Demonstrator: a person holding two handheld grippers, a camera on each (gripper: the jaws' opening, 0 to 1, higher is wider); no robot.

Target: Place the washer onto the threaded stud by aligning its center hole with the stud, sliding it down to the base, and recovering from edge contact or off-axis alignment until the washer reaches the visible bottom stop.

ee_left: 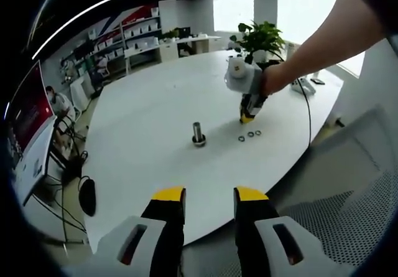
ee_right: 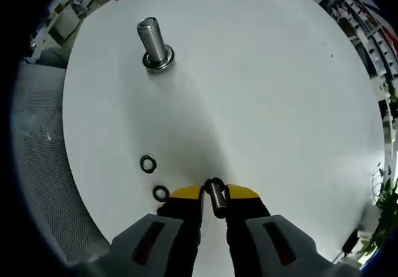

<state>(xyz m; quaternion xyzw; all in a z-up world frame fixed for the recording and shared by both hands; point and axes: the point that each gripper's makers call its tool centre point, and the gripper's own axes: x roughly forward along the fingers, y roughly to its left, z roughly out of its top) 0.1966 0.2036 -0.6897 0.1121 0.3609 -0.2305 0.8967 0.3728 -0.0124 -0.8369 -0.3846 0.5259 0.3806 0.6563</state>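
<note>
White worktop [ee_right: 261, 90]: round, matte, carrying all the small parts.
Stud [ee_right: 153, 40]: threaded steel, upright on the worktop, a ring seated at its base; in the left gripper view it stands near the middle [ee_left: 198, 132].
Held washer [ee_right: 215, 197]: dark metal, pinched on edge between the yellow tips of the right claw [ee_right: 214, 196] — well apart from the stud, low over the worktop.
Loose washers: two lie flat just left of the right claw, one [ee_right: 148, 164] above the other [ee_right: 161, 193]; in the left gripper view three small rings [ee_left: 250, 135] sit in a short row beside the claw's tip.
Right claw, from the left gripper view [ee_left: 247, 116]: pointing down at the worktop, gripped by a person's hand [ee_left: 273, 78], bare forearm reaching in from the upper right.
Left claw [ee_left: 210, 196]: jaws parted, nothing between them — hanging off the near edge of the worktop.
Plant [ee_left: 261, 39]: green, potted, at the far side.
Shelves [ee_left: 134, 31]: against the back wall, stacked with boxes.
</note>
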